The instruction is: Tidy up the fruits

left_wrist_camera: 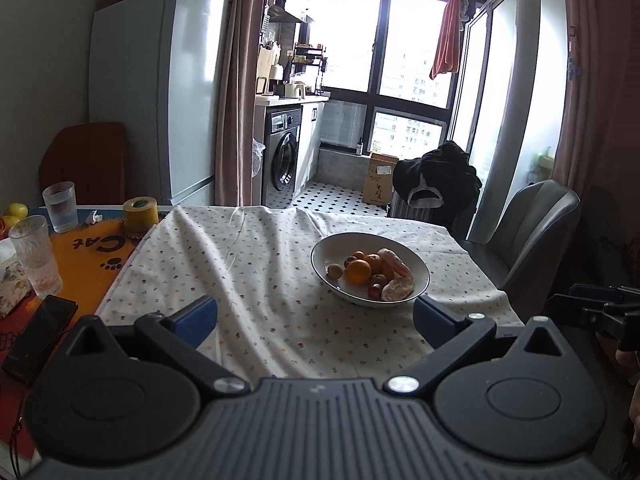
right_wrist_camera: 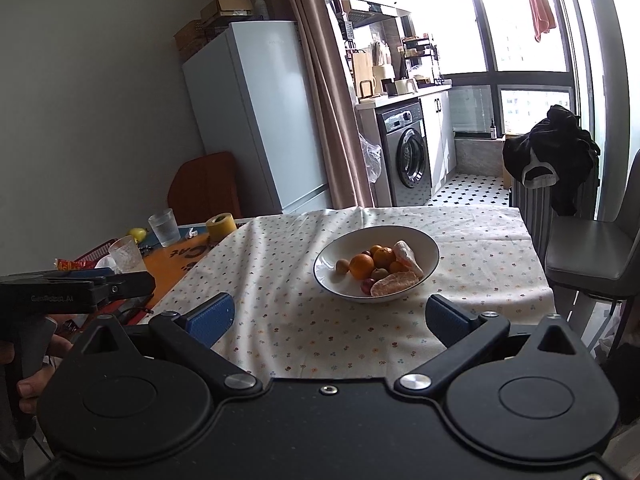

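You hold both grippers low at the near edge of the desk (left_wrist_camera: 280,280), short of the white bowl (left_wrist_camera: 340,246), so each camera looks straight over its fingers at the fruit. The left gripper (left_wrist_camera: 316,316) has its blue fingers spread wide with nothing between them; the right gripper (right_wrist_camera: 330,316) is spread the same way, also empty. The fruits (right_wrist_camera: 378,270) all sit inside the bowl: oranges at the middle, small brownish and red ones toward the bowl's near rim, peeled pale segments along its right side. No fruit lies on the flowered cloth around the bowl. A yellow fruit (right_wrist_camera: 137,233) rests far left of the bowl, beside the glasses (right_wrist_camera: 164,227). This fits either a sorted bowl or one awaiting sorting.
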### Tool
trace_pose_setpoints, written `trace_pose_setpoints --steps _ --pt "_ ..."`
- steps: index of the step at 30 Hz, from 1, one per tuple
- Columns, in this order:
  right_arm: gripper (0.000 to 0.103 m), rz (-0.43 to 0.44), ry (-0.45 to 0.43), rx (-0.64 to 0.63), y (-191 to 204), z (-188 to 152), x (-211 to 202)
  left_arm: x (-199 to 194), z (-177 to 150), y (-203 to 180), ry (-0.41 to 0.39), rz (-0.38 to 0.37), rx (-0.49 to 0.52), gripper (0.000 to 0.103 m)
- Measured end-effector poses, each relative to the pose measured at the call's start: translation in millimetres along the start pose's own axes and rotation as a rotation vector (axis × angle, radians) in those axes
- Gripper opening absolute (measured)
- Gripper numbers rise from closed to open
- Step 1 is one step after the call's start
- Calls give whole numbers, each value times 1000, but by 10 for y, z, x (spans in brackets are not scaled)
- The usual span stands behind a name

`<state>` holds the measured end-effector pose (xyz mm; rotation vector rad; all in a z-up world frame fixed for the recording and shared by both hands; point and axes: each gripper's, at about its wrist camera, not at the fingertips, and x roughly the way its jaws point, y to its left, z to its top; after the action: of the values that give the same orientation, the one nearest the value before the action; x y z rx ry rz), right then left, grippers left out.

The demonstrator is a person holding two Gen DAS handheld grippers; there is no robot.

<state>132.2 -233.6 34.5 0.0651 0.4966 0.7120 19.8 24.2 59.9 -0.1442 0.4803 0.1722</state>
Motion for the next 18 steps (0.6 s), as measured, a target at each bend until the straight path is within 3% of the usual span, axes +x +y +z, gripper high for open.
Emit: trace_pose_setpoints --steps 8,12,18 --pt "103 16 4 -31 95 -14 -104 -190 -75 -60 -12 6 41 103" --pt "103 74 7 -13 105 -74 -107 -228 -79 -51 -13 7 44 103" --pt "103 50 7 -10 103 -95 -101 -221 -113 -3 -18 11 45 103"
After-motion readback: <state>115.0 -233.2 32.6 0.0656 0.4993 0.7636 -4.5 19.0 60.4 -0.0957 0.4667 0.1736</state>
